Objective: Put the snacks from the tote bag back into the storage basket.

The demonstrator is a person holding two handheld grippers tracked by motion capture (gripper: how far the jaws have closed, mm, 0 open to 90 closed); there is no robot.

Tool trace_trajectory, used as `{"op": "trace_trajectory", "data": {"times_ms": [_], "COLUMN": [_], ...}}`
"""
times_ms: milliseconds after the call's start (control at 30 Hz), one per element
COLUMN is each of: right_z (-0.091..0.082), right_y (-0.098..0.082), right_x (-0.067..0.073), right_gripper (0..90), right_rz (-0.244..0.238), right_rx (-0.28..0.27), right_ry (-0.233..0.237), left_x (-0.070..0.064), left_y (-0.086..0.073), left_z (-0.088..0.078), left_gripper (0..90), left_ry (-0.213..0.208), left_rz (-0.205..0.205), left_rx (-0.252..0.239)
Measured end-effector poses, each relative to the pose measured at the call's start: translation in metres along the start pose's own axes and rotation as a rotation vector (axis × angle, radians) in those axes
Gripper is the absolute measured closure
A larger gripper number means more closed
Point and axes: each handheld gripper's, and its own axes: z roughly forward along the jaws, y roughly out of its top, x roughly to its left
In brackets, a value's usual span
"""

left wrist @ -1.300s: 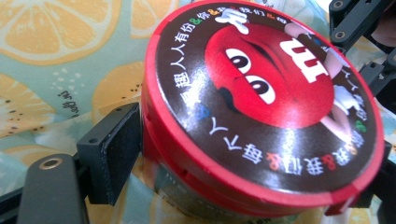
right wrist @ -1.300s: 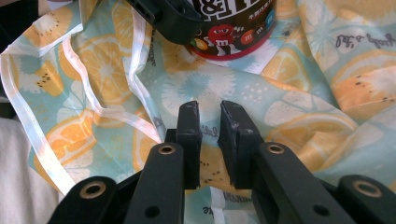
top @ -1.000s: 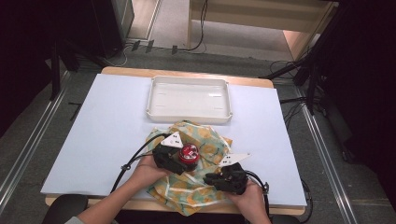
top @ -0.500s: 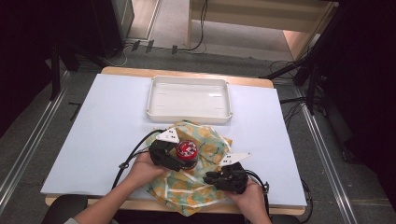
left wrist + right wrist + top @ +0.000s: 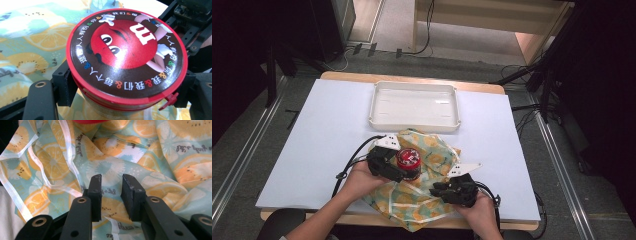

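Compared with a second ago: left gripper (image 5: 404,170) shifted a little toward the tray (image 5: 414,121), the red-lidded can (image 5: 408,159) carried with it, now nearer the far edge of the fruit-print cloth (image 5: 437,157). Right gripper (image 5: 446,186) in much the same spot at the near right part of the cloth; jaws just been opening, now a narrow gap with nothing pinched between the pads (image 5: 97,185), only cloth (image 5: 110,170) lying beneath.

Left jaws clamped on the can (image 5: 126,56) from both sides, just under the lid rim, pads pressing the body. Can upright or nearly so, long axis running roughly vertical, lid facing up toward the high camera; printed red cartoon face and ring of characters on the lid seen close in the left gripper view, slightly tilted there. Small red tab sticking out at the lid's edge, lower right in that view.

Can over the middle of the cloth, on the near half of the bench (image 5: 327,130); touching the cloth or just above it, cannot tell. Tray beyond it, close to the cloth's far edge.
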Motion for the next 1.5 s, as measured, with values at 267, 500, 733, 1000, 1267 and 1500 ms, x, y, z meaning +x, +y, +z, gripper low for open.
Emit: {"op": "trace_trajectory", "data": {"times_ms": [267, 500, 733, 1000, 1267, 1500], "right_z": [-0.001, -0.004, -0.005, -0.005, -0.004, -0.004], "right_y": [0.001, 0.003, 0.005, 0.008, 0.01, 0.011], "right_x": [-0.001, -0.002, -0.002, -0.003, -0.004, -0.004], "right_gripper": [66.9, 63.7, 59.9, 55.4, 54.3, 53.4], "right_rz": [-0.007, -0.008, -0.009, -0.016, -0.02, -0.019], "right_rx": [-0.008, -0.031, -0.049, -0.065, -0.065, -0.073], "right_ry": [-0.001, -0.005, -0.004, 0.0, 0.004, 0.015], "left_x": [-0.002, -0.002, -0.003, -0.002, 0.002, 0.007], "left_y": [0.002, 0.002, 0.003, 0.003, 0.005, 0.01], "left_z": [-0.01, -0.017, -0.027, -0.037, -0.048, -0.06], "left_gripper": [25.9, 25.8, 25.8, 25.9, 25.9, 25.8], "left_ry": [0.019, 0.025, 0.035, 0.052, 0.085, 0.104], "left_rz": [-0.009, -0.022, -0.022, -0.021, -0.028, -0.034], "left_rx": [0.013, 0.027, 0.03, 0.034, 0.038, 0.027]}}
